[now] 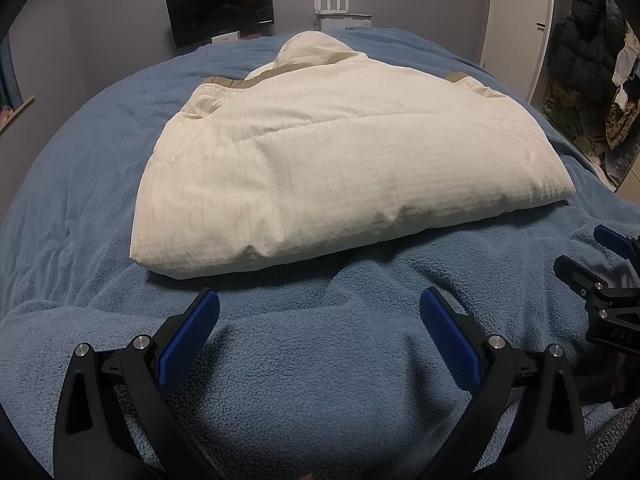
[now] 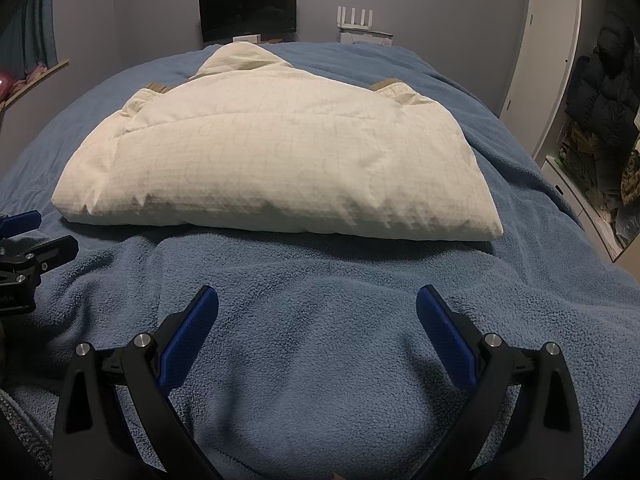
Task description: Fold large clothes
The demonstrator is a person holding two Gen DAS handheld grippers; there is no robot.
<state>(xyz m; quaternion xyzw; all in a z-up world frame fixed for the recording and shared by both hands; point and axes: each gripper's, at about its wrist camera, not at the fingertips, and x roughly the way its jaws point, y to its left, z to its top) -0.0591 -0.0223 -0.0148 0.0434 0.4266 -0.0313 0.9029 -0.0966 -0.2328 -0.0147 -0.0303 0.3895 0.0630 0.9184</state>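
While the cream padded coat (image 1: 320, 160) lies folded on the blue bed (image 1: 80, 200) | left hand-held gripper (image 1: 320, 322) spread, empty | right hand-held gripper (image 2: 318, 320) spread, empty | both clear, likely finished.

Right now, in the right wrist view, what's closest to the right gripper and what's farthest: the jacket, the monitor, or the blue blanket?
From the right gripper, jaws open:
1. Blue blanket, right under the fingers.
2. Jacket, folded, lying ahead in the middle of the bed.
3. Monitor, beyond the bed's far end, against the wall.
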